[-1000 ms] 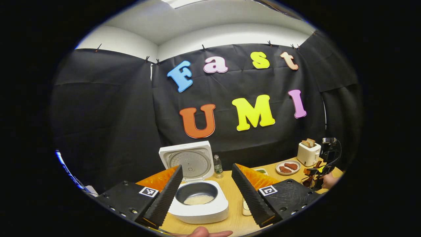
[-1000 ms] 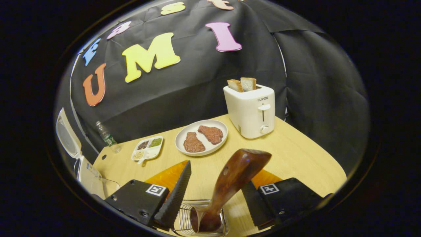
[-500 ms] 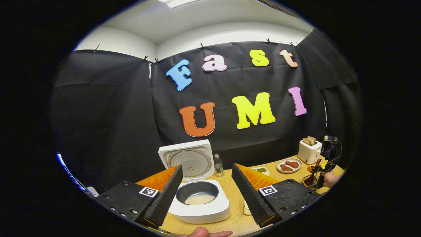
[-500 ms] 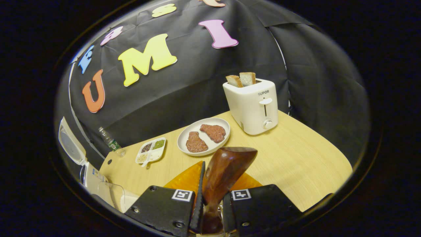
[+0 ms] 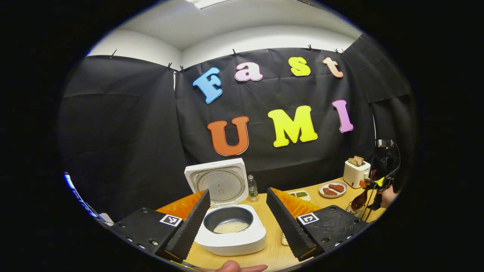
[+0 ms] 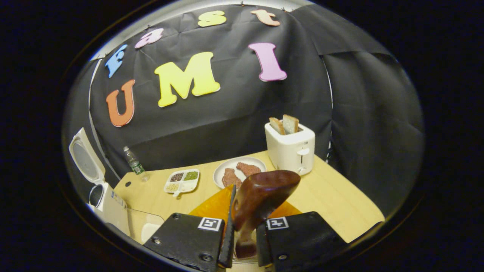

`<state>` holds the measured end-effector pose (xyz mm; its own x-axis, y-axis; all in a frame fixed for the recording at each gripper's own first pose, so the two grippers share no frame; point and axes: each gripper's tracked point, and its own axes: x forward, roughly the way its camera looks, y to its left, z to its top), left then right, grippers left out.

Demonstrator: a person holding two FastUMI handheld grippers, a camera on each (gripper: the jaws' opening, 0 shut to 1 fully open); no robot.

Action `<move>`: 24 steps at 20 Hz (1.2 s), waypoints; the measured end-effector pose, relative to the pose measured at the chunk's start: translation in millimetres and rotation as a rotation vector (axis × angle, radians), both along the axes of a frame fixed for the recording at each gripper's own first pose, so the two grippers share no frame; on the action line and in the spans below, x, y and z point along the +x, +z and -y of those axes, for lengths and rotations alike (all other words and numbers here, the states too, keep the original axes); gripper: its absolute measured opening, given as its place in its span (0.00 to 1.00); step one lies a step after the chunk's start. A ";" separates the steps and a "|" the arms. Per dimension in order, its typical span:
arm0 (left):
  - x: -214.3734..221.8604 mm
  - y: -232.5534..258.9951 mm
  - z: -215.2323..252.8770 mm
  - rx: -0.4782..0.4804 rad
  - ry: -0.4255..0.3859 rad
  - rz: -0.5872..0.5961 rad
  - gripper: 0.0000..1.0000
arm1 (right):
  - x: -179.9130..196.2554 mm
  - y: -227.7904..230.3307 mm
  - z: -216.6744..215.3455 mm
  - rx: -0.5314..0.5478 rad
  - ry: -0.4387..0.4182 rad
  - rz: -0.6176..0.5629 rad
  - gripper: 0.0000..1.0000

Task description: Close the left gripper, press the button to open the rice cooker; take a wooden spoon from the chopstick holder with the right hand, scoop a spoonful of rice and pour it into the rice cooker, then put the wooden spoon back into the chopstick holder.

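Over there I see a toaster (image 6: 290,150) (bread sticking up), a plate (image 6: 223,172) of meat, a divided dish (image 6: 182,180), a bottle (image 6: 134,164).

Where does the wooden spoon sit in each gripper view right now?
Left gripper view: the wooden spoon is far off at the right edge, hanging under the right gripper, near the toaster.
Right gripper view: the spoon stands bottom centre, clamped between that gripper's fingers, handle end up.
Shared landmark: the toaster with the plate of meat beside it.
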<state>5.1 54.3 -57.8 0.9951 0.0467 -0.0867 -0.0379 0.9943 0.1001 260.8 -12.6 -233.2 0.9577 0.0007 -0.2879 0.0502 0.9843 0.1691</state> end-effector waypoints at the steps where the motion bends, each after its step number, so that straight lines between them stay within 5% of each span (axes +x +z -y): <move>1: 0.1 -2.1 -3.5 0.001 0.007 0.001 0.95 | -6.4 17.7 1.5 -0.063 -0.013 0.013 0.30; 7: -5.6 -20.5 -27.1 -0.011 0.041 -0.019 0.95 | -37.5 122.9 -60.5 -0.112 0.053 0.132 0.30; 11: -7.2 -26.7 -41.3 -0.034 0.069 -0.021 0.95 | -44.1 147.4 -121.4 -0.153 0.103 0.187 0.29; 18: -15.4 -36.8 -58.8 -0.051 0.101 -0.035 0.95 | -40.7 100.5 -226.9 -0.174 0.231 0.164 0.30; 24: -20.1 -41.3 -70.2 -0.047 0.120 -0.050 0.95 | -31.7 29.6 -265.8 -0.234 0.271 0.106 0.29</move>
